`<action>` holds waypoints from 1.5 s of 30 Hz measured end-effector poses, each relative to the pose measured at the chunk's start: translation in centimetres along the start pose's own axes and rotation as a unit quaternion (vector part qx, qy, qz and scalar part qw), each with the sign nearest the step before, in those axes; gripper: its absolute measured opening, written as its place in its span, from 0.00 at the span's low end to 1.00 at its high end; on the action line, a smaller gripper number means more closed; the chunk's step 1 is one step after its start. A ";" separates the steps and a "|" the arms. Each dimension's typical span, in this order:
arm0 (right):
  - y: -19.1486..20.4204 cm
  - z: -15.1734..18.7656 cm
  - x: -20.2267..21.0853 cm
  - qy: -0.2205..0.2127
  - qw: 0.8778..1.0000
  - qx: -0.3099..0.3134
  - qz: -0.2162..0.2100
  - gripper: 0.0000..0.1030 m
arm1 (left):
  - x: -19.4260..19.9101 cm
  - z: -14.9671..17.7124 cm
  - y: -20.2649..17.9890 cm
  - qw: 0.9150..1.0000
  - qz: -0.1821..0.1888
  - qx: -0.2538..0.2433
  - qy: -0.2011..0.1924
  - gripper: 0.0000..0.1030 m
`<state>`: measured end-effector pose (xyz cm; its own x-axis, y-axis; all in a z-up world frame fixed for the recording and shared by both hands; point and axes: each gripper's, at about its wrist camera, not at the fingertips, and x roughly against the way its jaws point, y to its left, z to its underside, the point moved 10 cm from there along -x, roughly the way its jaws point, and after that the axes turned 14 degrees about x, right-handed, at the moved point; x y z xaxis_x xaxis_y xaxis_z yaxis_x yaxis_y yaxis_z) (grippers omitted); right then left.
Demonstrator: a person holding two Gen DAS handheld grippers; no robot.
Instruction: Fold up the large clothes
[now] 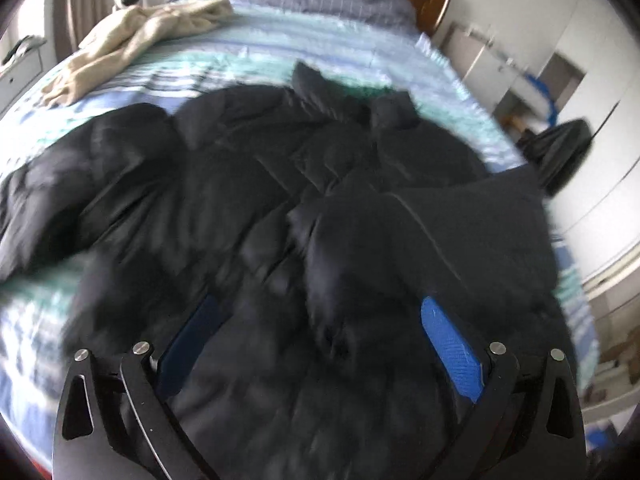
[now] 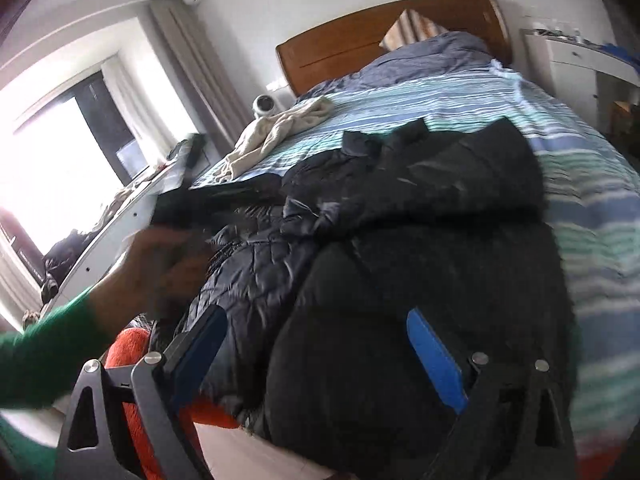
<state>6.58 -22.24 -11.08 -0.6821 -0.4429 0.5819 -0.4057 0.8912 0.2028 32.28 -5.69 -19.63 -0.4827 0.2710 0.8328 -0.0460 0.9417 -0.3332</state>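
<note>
A bedroom with a striped bed [image 1: 248, 60] filling both frames. A black puffer jacket [image 1: 248, 184] sprawls rumpled across the centre, folding barely begun by the look of it. The left gripper [image 1: 324, 344] and right gripper [image 2: 316, 356] hover over it at frame bottom, jaws spread wide, holding nothing. A beige garment [image 1: 136, 36] lies upper left.

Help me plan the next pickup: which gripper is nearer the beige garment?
Left. The left gripper is over the black jacket on the bed side holding the beige garment; the right gripper is farther across.

Left gripper [image 1: 320, 328] and right gripper [image 2: 316, 340], jaws wide apart
</note>
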 end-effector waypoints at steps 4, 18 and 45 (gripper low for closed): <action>-2.2 0.9 2.1 -0.007 1.000 -0.017 0.024 0.91 | -3.4 0.2 -1.9 0.999 -0.015 -0.023 0.038 0.16; -15.1 -11.1 -4.6 0.009 0.994 -0.077 0.074 0.58 | -2.4 -8.0 5.9 0.996 -0.074 0.014 -0.052 0.11; -26.9 -15.6 -26.7 0.110 0.982 -0.106 0.109 0.50 | -5.6 -6.0 8.2 0.993 -0.079 0.002 -0.092 0.25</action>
<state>45.14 -32.84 -19.79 -0.5807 -0.2279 0.7816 -0.1123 0.9733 0.2004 39.83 1.71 -24.33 -0.6205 0.0793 0.7802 -0.1373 0.9685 -0.2076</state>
